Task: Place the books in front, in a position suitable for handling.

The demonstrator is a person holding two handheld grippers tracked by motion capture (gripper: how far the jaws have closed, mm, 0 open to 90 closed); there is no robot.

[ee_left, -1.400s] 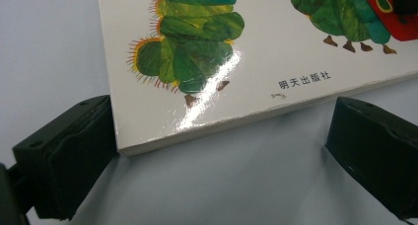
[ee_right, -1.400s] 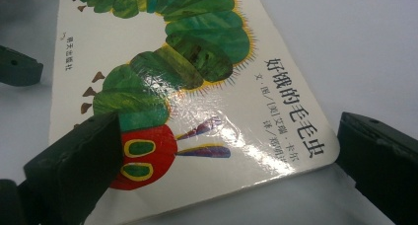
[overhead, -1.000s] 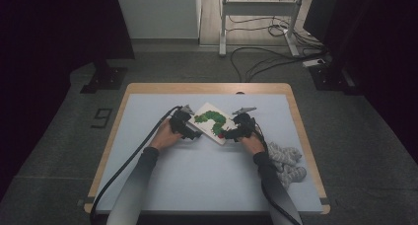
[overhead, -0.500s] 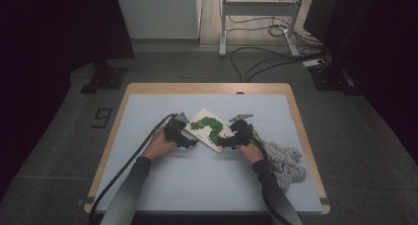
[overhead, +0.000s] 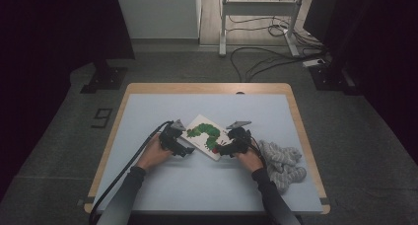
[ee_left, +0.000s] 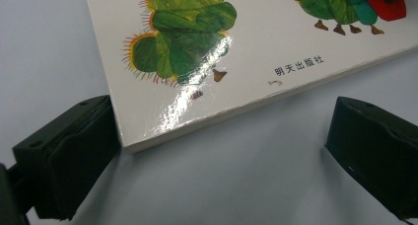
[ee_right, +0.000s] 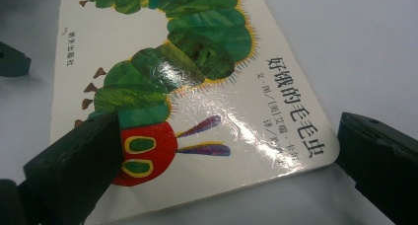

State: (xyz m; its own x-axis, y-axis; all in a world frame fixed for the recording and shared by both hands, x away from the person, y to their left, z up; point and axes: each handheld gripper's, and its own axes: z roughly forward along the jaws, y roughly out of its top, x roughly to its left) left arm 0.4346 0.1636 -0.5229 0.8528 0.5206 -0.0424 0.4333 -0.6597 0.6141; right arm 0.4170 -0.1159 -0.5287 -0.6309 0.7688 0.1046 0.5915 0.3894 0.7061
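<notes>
I find the picture book point(overhead: 206, 137) flat mid-table point(overhead: 148, 106), left tongs point(overhead: 182, 148) and right tongs point(overhead: 223, 150) both wide, straddling opposite corners. Risk: glossy cover slips if I close unevenly.

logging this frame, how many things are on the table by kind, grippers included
book: 1
grey cloth bundle: 1
hand-held gripper: 2, left hand-held gripper and right hand-held gripper, both open at the book's corners
total: 4
</notes>
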